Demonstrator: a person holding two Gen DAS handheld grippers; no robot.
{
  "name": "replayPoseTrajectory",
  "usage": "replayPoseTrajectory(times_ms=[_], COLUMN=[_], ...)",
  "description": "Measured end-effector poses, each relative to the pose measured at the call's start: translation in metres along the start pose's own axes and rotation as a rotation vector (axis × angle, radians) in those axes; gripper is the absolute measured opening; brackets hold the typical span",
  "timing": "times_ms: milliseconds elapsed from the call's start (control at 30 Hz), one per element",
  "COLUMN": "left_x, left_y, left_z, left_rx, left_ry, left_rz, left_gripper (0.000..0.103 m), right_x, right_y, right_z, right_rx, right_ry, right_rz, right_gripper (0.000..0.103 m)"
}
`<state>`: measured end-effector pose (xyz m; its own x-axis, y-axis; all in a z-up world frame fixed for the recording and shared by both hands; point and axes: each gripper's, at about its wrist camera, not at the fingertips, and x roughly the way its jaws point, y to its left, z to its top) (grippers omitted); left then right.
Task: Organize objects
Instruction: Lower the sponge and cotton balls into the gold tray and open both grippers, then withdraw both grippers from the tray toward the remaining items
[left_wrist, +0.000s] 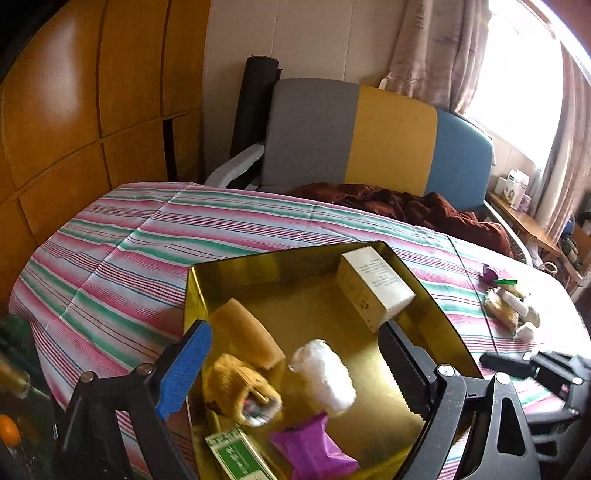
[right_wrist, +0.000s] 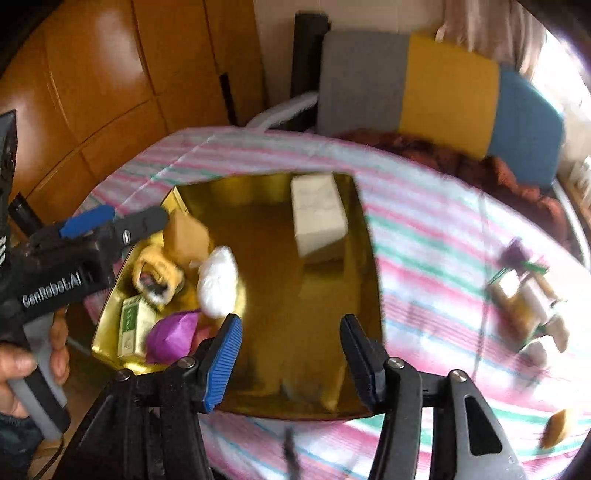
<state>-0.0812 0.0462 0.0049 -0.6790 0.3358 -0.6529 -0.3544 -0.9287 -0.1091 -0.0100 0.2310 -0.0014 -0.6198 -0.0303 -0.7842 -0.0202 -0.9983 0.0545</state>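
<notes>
Gold tin on the striped bed: partly filled, loose items remain.
Right tool and left tool both apart, empty; remaining items lie nearer the right tool, toward the bed's right edge.

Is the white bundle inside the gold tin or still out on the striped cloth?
Inside. The white bundle lies on the gold tin's floor, within its walls, beside a purple packet.

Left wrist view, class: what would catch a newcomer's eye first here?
The shiny gold tin on the striped tablecloth stands out, holding a white box at its far side and a purple packet nearest the camera. Beyond the table, a grey, yellow and blue chair back draws the eye.
</notes>
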Motion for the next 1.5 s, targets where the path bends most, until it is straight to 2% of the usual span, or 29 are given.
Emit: replayPoseTrajectory(times_ms=[67, 167, 400, 467, 667, 733, 800, 933, 1167, 1500], left_x=[-0.003, -0.009, -0.018, -0.019, -0.023, -0.023, -0.023, -0.021, -0.018, -0.009], left_y=[-0.004, -0.011, -0.027, -0.032, -0.049, -0.056, -0.064, -0.081, -0.114, -0.161], left_z=[-0.002, -0.004, -0.006, -0.007, -0.009, -0.01, -0.011, -0.013, -0.018, -0.023], left_rx=[0.002, 0.015, 0.06, 0.08, 0.133, 0.147, 0.165, 0.204, 0.274, 0.37], left_ry=[-0.005, -0.014, -0.036, -0.043, -0.047, -0.044, -0.041, -0.027, -0.005, 0.026], left_rz=[-0.003, -0.005, -0.012, -0.013, -0.026, -0.04, -0.052, -0.082, -0.142, -0.207], left_gripper=[0.092, 0.092, 0.094, 0.094, 0.094, 0.094, 0.094, 0.094, 0.094, 0.094], right_x=[-0.008, -0.012, -0.015, -0.017, -0.044, -0.045, -0.039, -0.037, -0.055, -0.078], right_y=[0.001, -0.004, -0.031, -0.039, -0.063, -0.078, -0.096, -0.126, -0.181, -0.283], right_z=[0.0, 0.003, 0.0, -0.001, -0.002, -0.002, -0.003, -0.012, -0.022, -0.05], right_rx=[-0.015, -0.006, 0.105, 0.143, 0.173, 0.216, 0.264, 0.324, 0.443, 0.627], right_ry=[-0.059, -0.088, -0.109, -0.121, -0.236, -0.218, -0.174, -0.136, -0.142, -0.174], right_rz=[-0.031, -0.071, 0.05, 0.06, -0.07, -0.083, -0.048, -0.052, -0.066, -0.271], right_gripper=[0.061, 0.061, 0.061, 0.061, 0.061, 0.061, 0.061, 0.061, 0.063, 0.063])
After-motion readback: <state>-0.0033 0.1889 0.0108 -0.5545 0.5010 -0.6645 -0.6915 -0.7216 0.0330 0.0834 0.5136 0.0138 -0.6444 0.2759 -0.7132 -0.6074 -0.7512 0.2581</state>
